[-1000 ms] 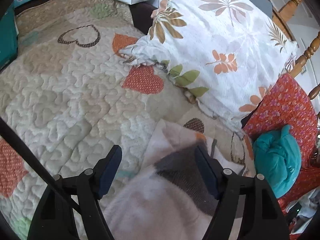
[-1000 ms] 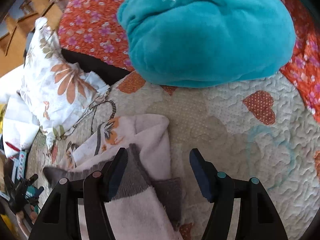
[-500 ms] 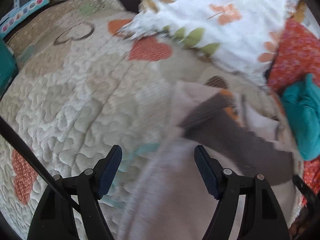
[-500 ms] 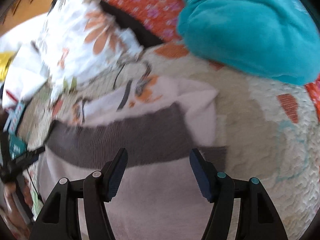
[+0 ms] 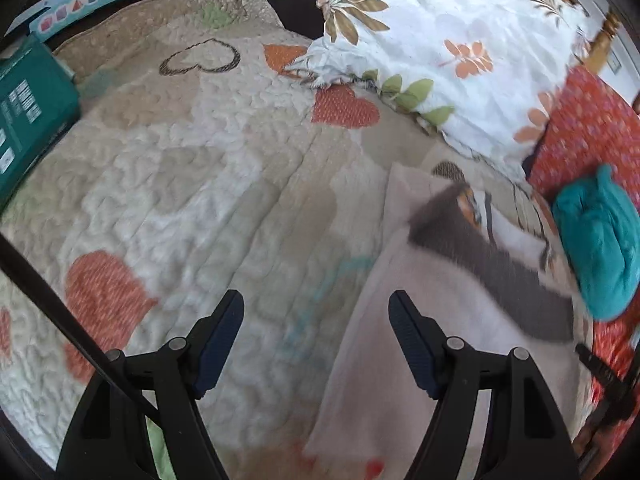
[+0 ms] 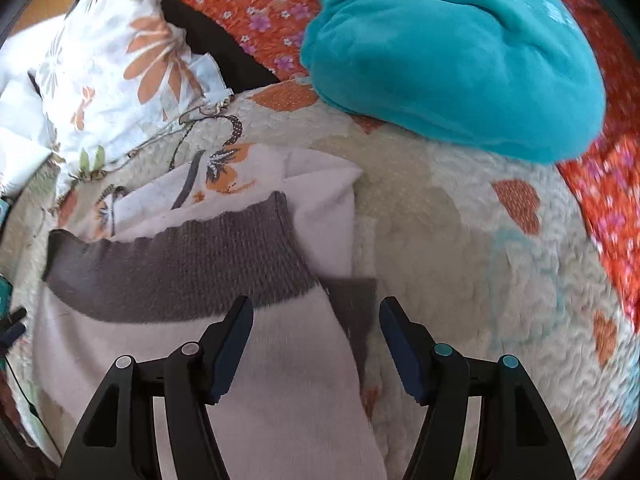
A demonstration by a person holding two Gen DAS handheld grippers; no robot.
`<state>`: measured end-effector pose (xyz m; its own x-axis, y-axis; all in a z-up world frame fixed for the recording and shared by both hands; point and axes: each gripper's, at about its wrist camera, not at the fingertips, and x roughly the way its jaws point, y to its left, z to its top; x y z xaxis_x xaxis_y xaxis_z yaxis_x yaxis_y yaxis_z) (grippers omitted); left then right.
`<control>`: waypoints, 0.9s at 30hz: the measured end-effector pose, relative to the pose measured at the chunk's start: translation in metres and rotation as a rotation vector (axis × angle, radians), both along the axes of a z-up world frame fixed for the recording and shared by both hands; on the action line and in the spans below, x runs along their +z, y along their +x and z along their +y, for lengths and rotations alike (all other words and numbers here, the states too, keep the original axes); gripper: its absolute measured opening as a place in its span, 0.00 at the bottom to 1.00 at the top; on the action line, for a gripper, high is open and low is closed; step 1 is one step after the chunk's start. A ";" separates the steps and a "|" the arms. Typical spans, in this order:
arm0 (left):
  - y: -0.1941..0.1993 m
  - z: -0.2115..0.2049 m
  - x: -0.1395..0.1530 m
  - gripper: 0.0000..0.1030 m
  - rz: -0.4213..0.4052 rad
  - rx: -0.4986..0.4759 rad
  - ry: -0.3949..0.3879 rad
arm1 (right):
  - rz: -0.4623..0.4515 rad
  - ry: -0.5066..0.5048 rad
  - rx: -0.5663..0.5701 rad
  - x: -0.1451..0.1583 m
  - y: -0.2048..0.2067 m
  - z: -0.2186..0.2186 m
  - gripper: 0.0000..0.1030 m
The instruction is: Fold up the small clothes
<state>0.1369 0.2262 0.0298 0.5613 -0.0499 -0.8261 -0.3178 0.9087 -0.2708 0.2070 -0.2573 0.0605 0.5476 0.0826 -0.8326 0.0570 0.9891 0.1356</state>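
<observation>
I see the pale pink knitted garment with a grey ribbed band (image 6: 180,272) lying on the heart-patterned quilted bedspread (image 5: 224,184), near the teal plush cushion (image 6: 452,60). My left hand-held gripper (image 5: 316,336) and right hand-held gripper (image 6: 316,332) both gape, holding nothing.

Pale pink garment with grey ribbed band (image 5: 420,340) blurred and cut off at bottom edge, teal cardboard box (image 5: 28,108) cropped at left, its print unreadable

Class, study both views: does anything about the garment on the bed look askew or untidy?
Yes. The pale garment lies crooked on the quilt: its grey band runs at a slant, and a corner is flipped over at the far right, with a grey flap beside it. Both tools, left and right, are open and hold nothing.
</observation>
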 end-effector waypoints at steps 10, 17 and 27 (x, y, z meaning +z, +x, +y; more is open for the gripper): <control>-0.033 -0.016 -0.032 0.67 0.047 -0.117 -0.020 | 0.022 0.249 -0.145 -0.003 -0.068 -0.042 0.75; -0.038 -0.019 -0.011 0.17 0.045 -0.048 0.186 | 0.060 0.411 -0.236 -0.019 -0.090 -0.073 0.75; -0.022 0.003 -0.023 0.60 -0.005 -0.092 -0.151 | 0.079 0.422 -0.168 -0.033 -0.074 -0.062 0.80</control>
<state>0.1148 0.2287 0.0065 0.5528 -0.2248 -0.8024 -0.2335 0.8826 -0.4081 0.1329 -0.3192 0.0272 0.5182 0.3389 -0.7852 0.2383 0.8246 0.5131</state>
